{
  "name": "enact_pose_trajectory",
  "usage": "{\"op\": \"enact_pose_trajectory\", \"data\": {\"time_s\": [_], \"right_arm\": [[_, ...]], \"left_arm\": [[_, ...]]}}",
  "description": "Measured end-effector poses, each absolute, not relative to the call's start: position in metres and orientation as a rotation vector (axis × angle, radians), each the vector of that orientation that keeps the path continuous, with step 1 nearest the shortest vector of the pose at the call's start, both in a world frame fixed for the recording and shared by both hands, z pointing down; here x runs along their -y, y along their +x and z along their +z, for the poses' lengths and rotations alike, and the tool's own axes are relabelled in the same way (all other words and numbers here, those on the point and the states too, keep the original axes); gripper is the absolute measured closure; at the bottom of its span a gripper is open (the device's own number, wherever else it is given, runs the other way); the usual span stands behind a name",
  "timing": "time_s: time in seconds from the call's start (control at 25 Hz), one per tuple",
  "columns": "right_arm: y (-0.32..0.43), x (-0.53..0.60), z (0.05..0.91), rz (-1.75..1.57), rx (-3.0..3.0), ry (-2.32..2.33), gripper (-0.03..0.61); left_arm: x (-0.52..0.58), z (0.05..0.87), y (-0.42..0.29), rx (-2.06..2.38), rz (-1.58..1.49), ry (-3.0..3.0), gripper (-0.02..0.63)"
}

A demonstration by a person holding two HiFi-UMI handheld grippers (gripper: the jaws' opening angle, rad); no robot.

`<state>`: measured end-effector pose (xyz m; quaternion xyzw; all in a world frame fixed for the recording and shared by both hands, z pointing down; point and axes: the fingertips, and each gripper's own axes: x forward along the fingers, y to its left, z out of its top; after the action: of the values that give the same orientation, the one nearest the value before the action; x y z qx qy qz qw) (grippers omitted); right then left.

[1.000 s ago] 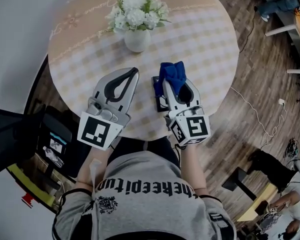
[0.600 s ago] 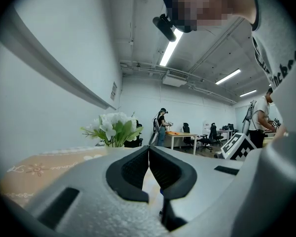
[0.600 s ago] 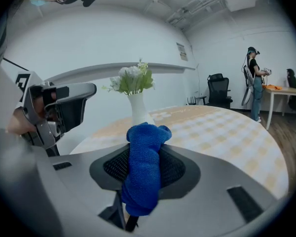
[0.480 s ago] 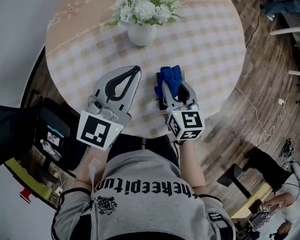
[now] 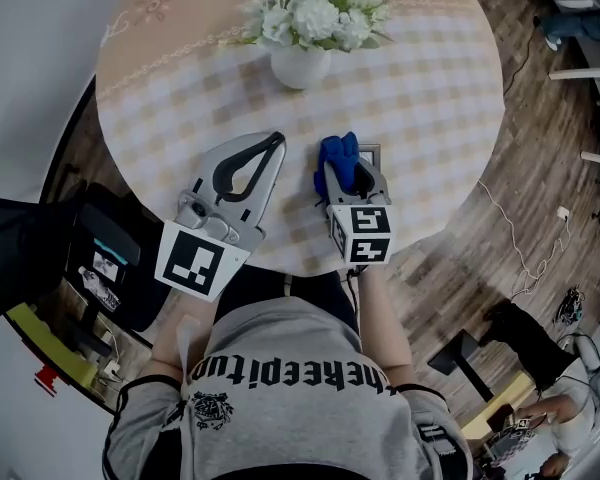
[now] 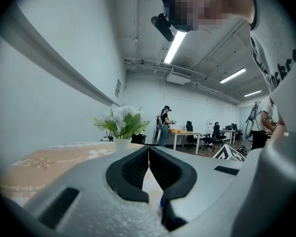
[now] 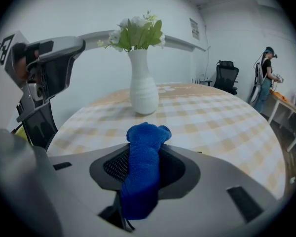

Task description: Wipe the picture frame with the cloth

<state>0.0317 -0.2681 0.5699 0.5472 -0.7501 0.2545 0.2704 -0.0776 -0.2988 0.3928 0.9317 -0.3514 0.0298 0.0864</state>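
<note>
My right gripper (image 5: 342,165) is shut on a blue cloth (image 5: 338,156) near the front edge of the round table (image 5: 420,88). In the right gripper view the cloth (image 7: 144,154) bunches up between the jaws and sticks out past them. The picture frame (image 5: 371,152) lies flat under that gripper, and only a grey corner of it shows. My left gripper (image 5: 276,141) hovers just left of it, shut, with nothing between its jaws. In the left gripper view the tips (image 6: 149,150) meet.
A white vase of white flowers (image 5: 300,63) stands on the table beyond both grippers, also seen as the vase (image 7: 143,95) straight ahead. A black bag (image 5: 100,268) sits on the floor at left. People and desks (image 6: 187,132) are far off.
The right gripper with the cloth has shifted slightly left and back toward me over the frame and turned straighter. The left gripper has held its place.
</note>
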Motion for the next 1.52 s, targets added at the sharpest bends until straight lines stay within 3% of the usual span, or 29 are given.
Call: {"op": "enact_pose_trajectory", "data": {"time_s": [0.84,1.12,1.52], "right_arm": [[0.060,0.270,0.588,0.627,1.876,1.416,0.439],[0.115,0.276,0.583,0.637,1.847,1.451,0.440],[0.115,0.264,0.581,0.628,1.807,1.480,0.439]], "left_arm": [[0.296,0.394,-0.069,1.055,0.095,2.763,0.597],[0.301,0.387,-0.033,1.064,0.111,2.765,0.598],[0.288,0.388,-0.059,1.087,0.095,2.759,0.598]]}}
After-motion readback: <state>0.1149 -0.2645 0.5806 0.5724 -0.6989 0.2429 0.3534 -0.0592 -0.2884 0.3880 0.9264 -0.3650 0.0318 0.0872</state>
